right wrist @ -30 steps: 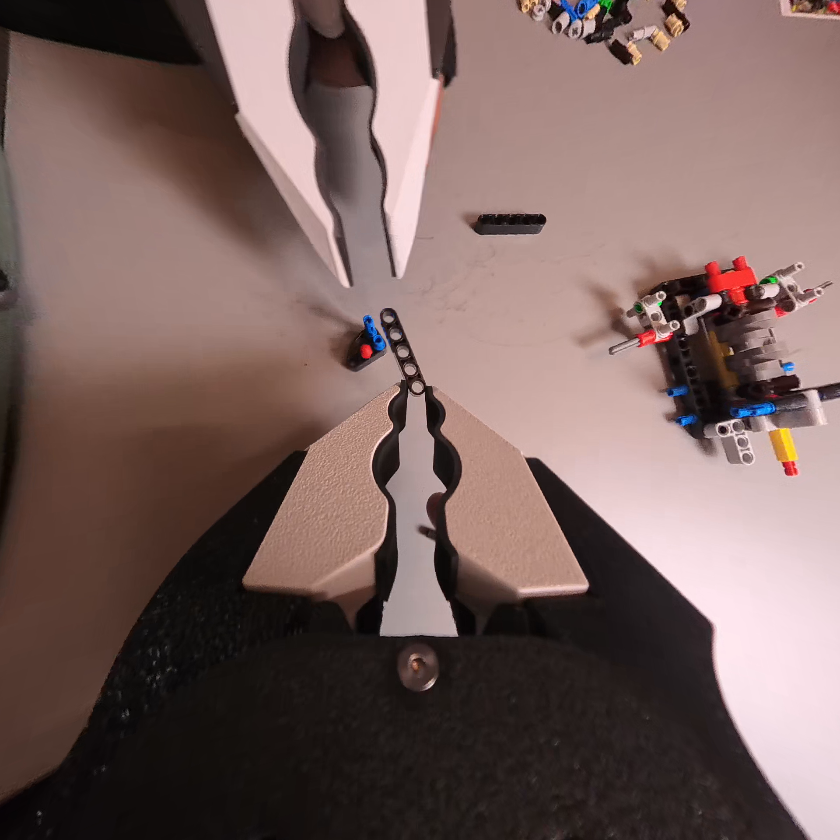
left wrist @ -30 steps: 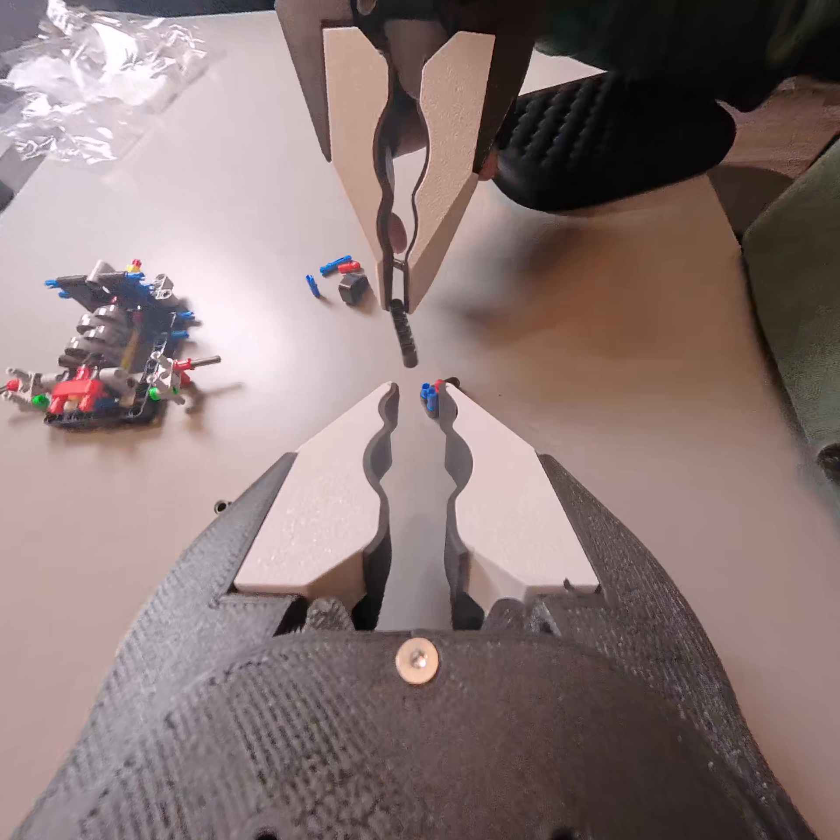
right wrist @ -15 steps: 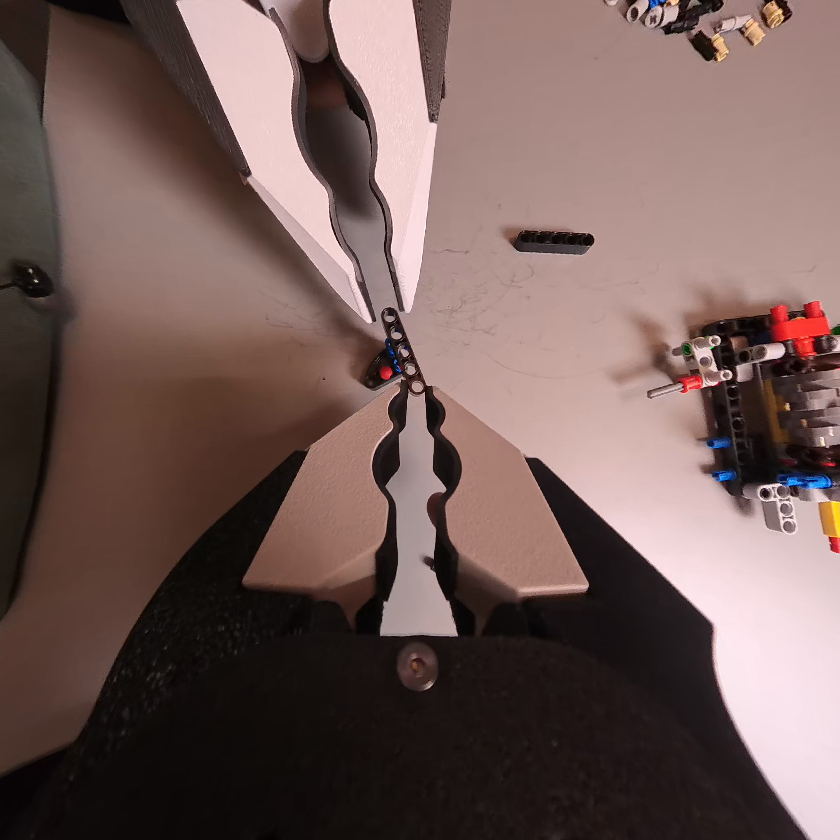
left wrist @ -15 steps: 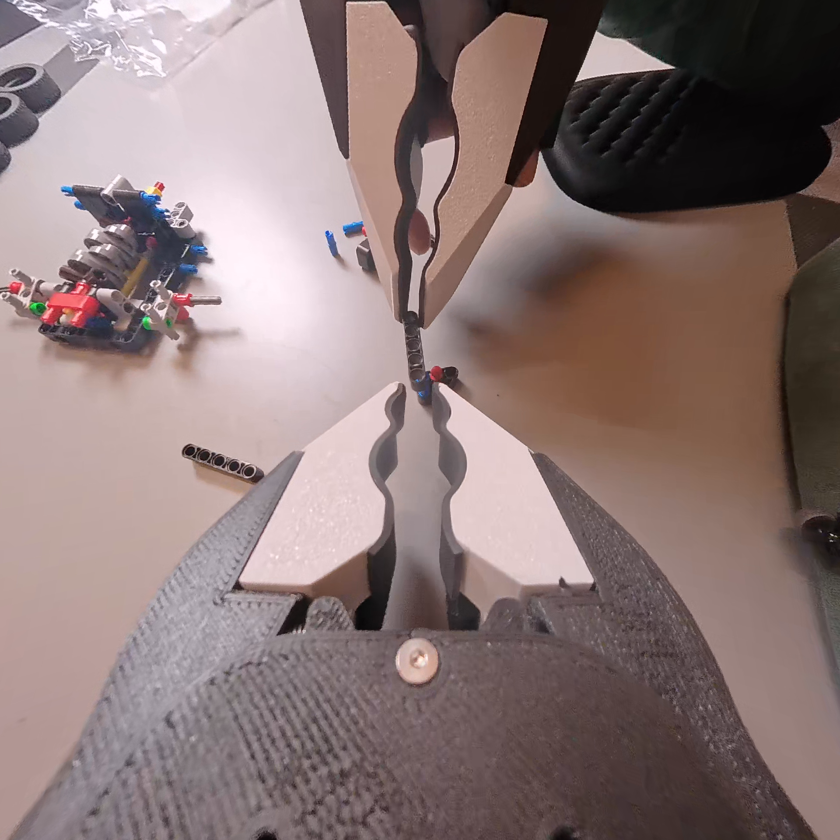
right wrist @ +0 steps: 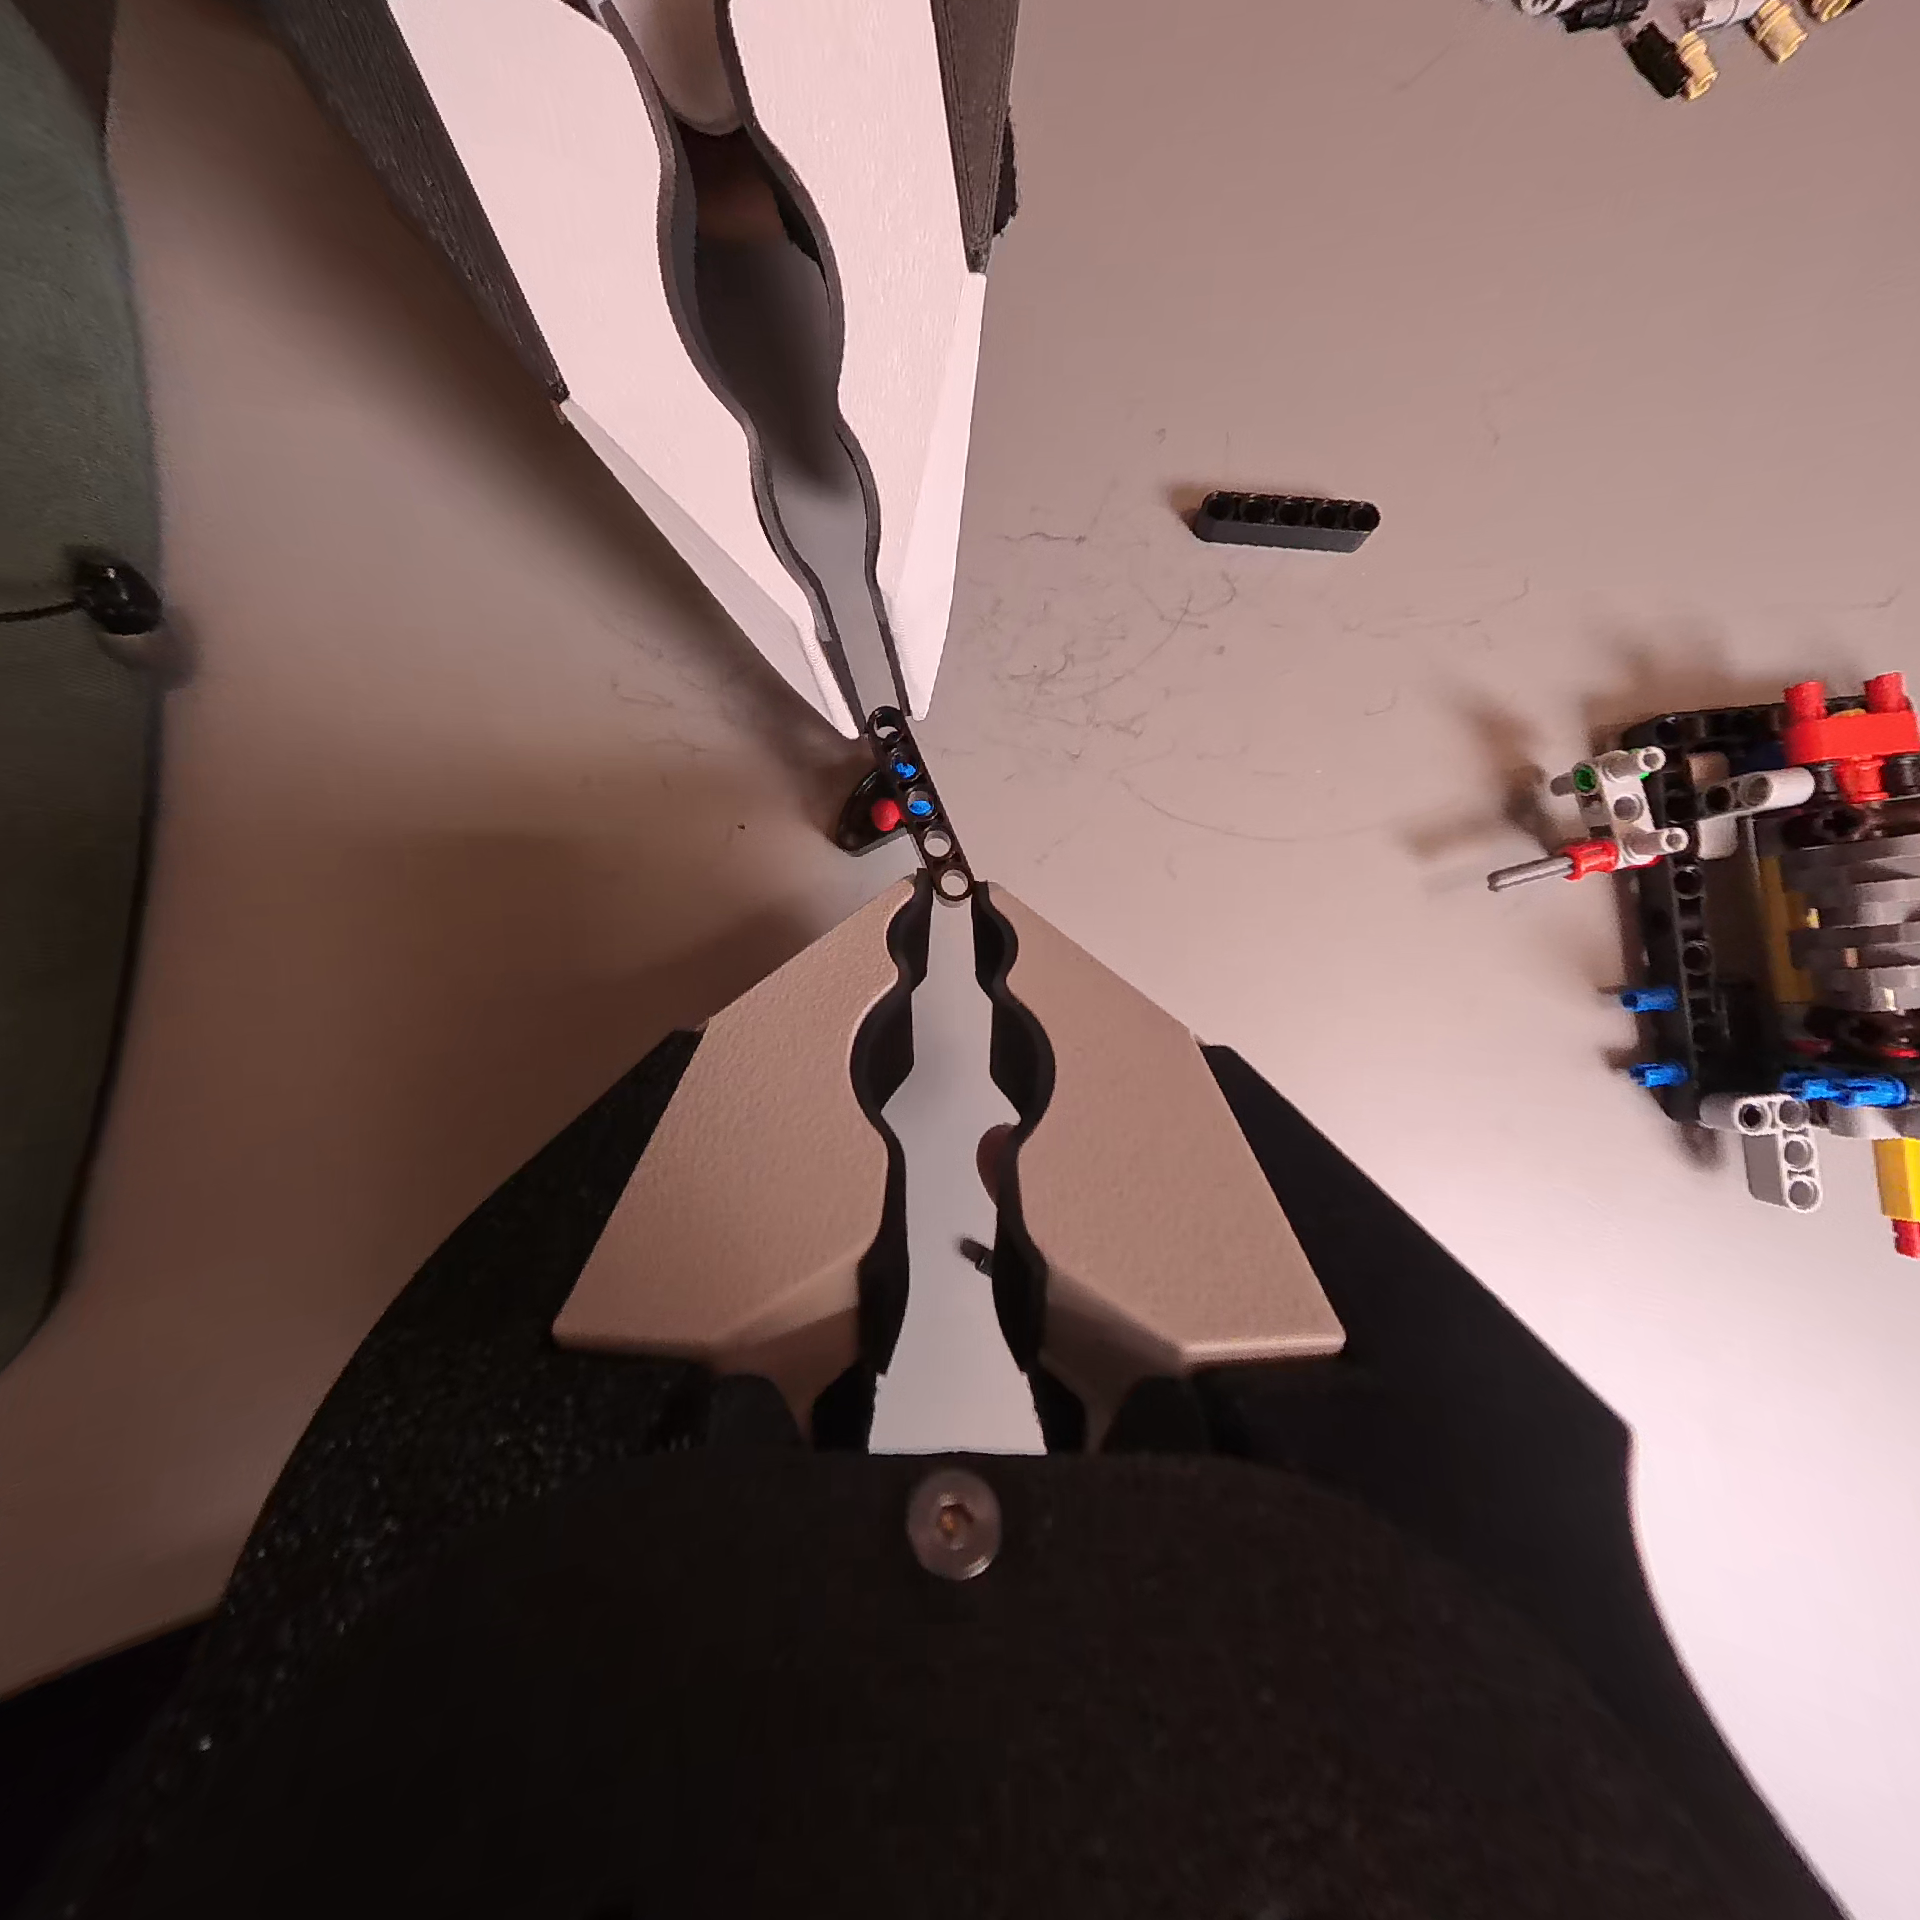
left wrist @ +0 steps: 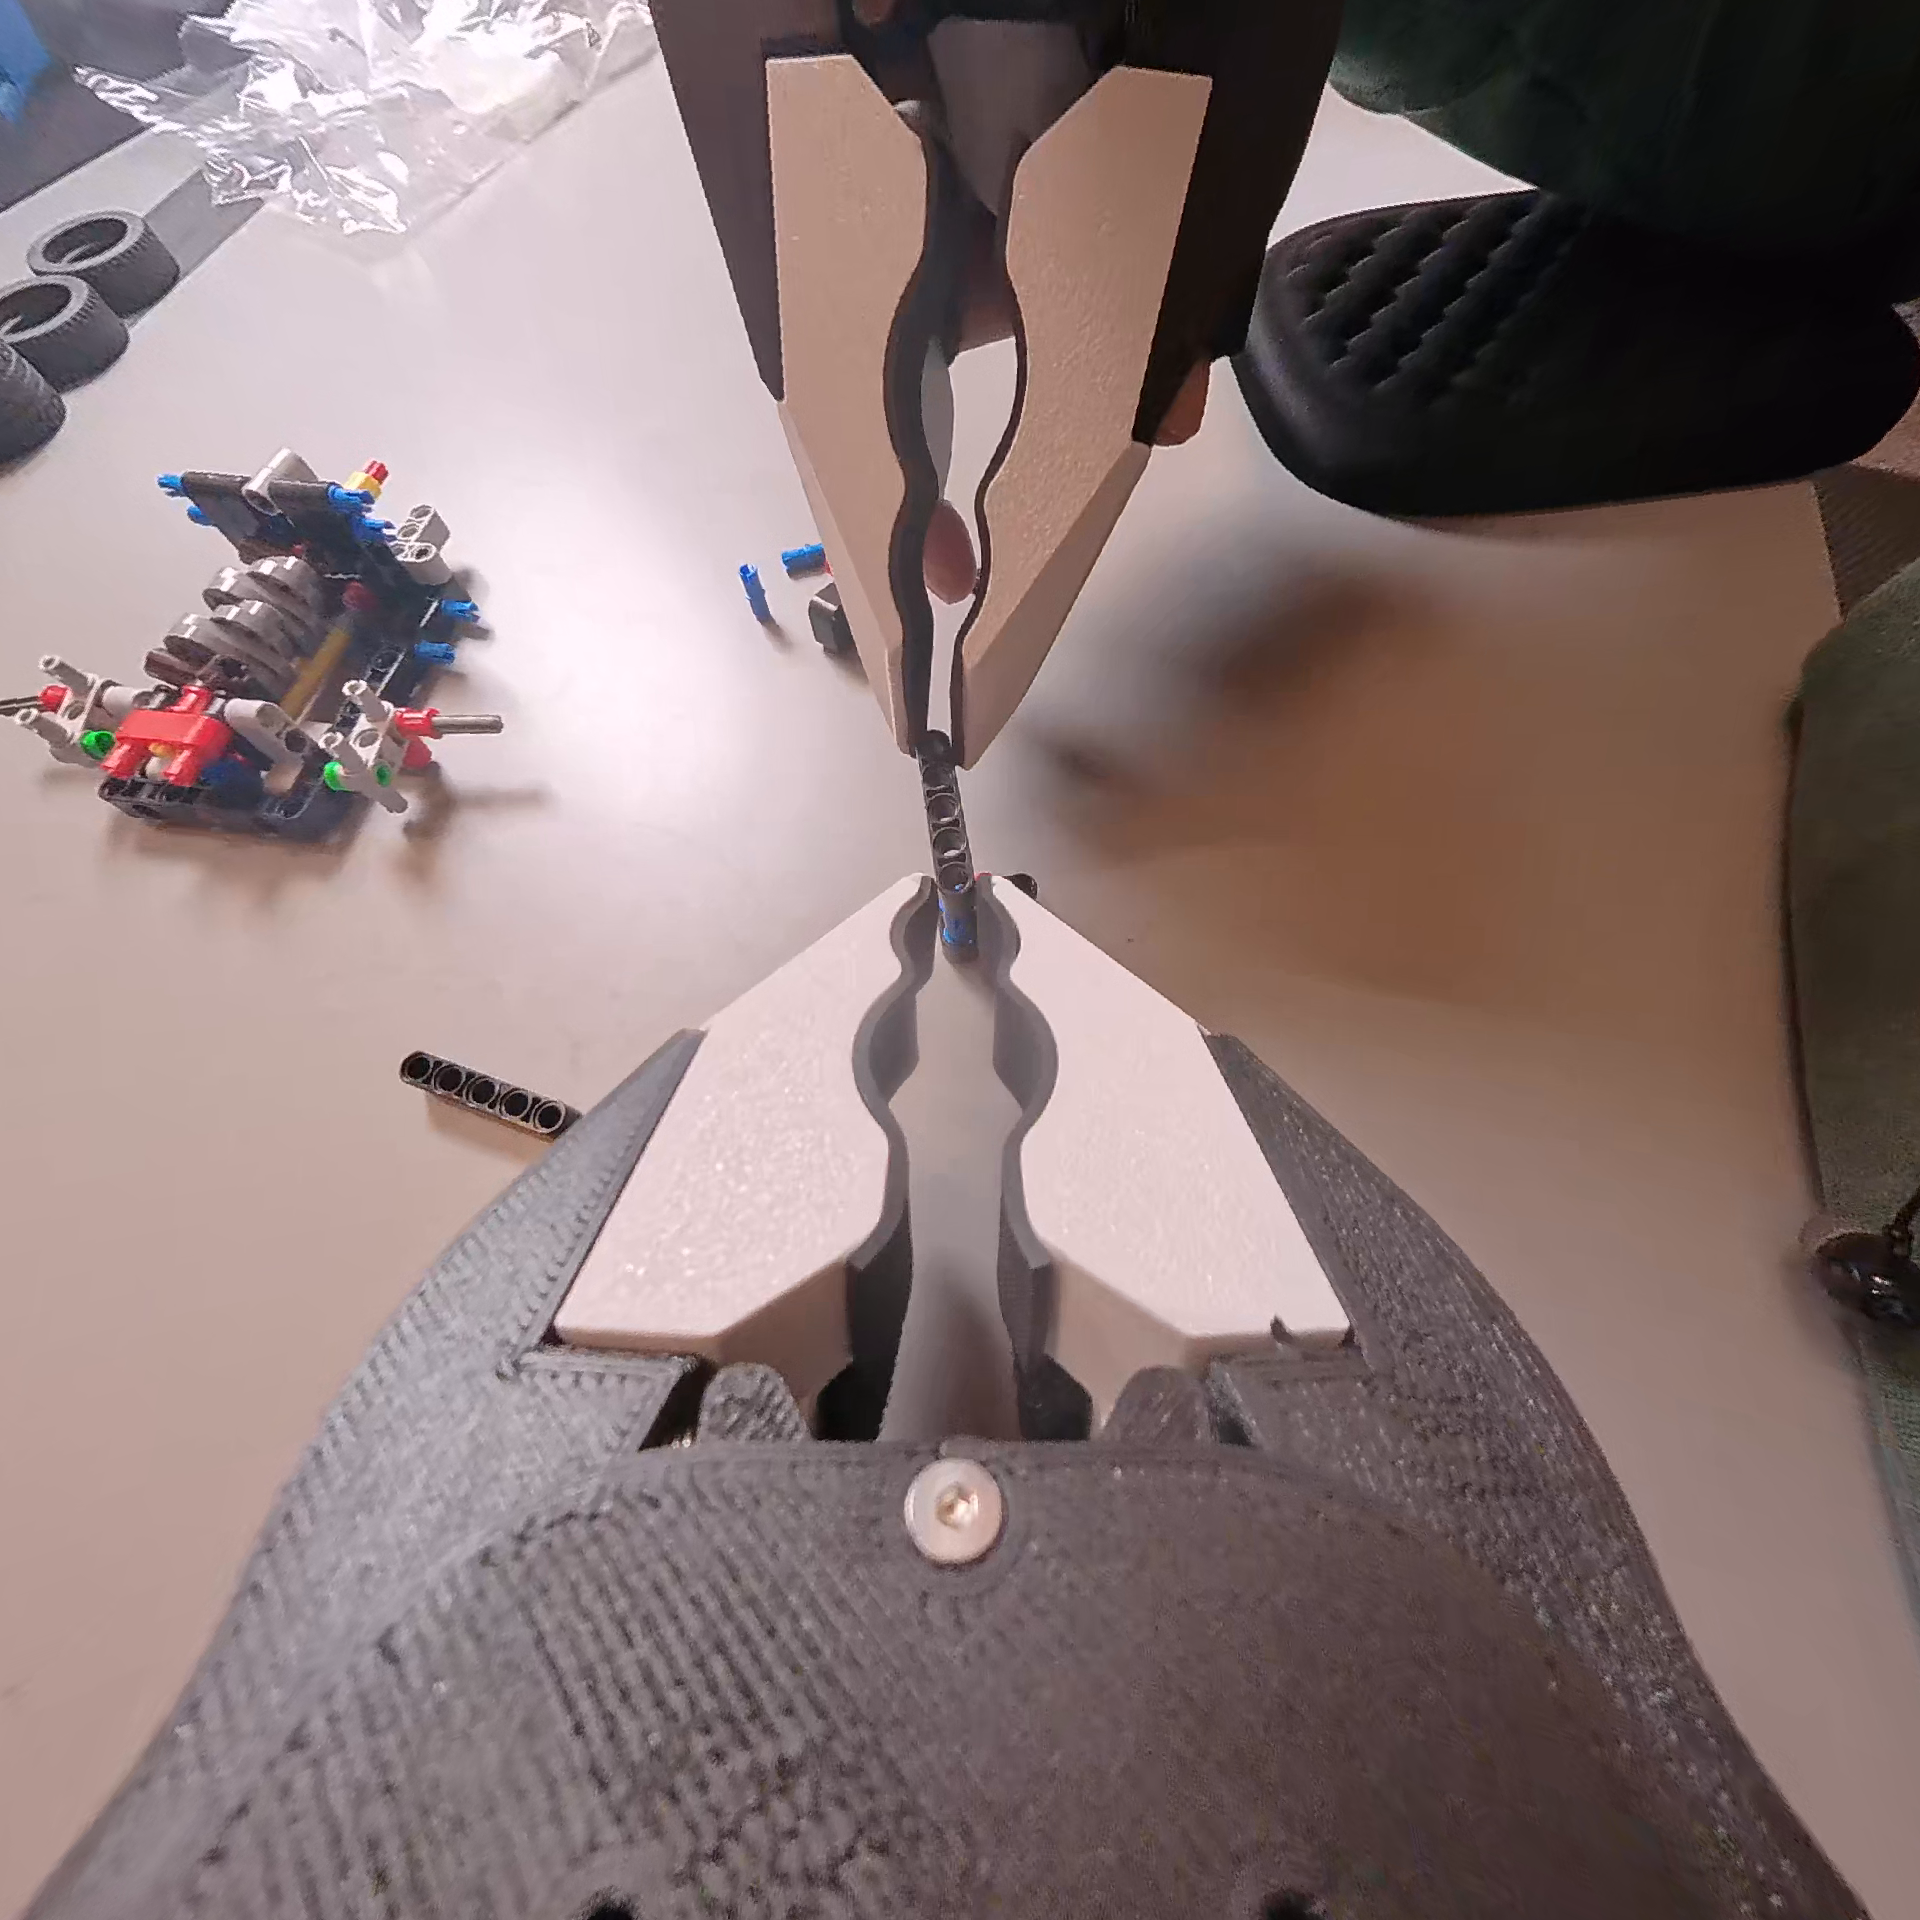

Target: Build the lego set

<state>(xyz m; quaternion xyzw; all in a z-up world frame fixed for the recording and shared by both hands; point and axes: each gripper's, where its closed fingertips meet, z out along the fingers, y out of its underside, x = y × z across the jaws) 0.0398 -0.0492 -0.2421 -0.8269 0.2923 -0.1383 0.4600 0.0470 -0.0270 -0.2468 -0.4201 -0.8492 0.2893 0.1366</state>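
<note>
Between two grippers, one black beam (right wrist: 920,801) (five holes)

Two hand-held grippers are in view, the left hand-held gripper (left wrist: 954,906) and the right hand-held gripper (right wrist: 948,902), on one desk (left wrist: 623,312). There is one part-built lego assembly (left wrist: 275,665). Two black lego beams with holes show: one thin beam (right wrist: 920,800) between the gripper tips and one thicker beam (right wrist: 1288,516) lying alone. One small black piece with a red pin (right wrist: 868,816) lies beside the thin beam. Three black tyres (left wrist: 62,301) sit at the desk's far left edge. One crumpled clear plastic bag (left wrist: 343,114) lies there too. Two loose blue pins (left wrist: 774,582) and one small black block (left wrist: 831,629) lie farther off. A handful of small loose parts (right wrist: 1714,31) is too blurred to count.
</note>
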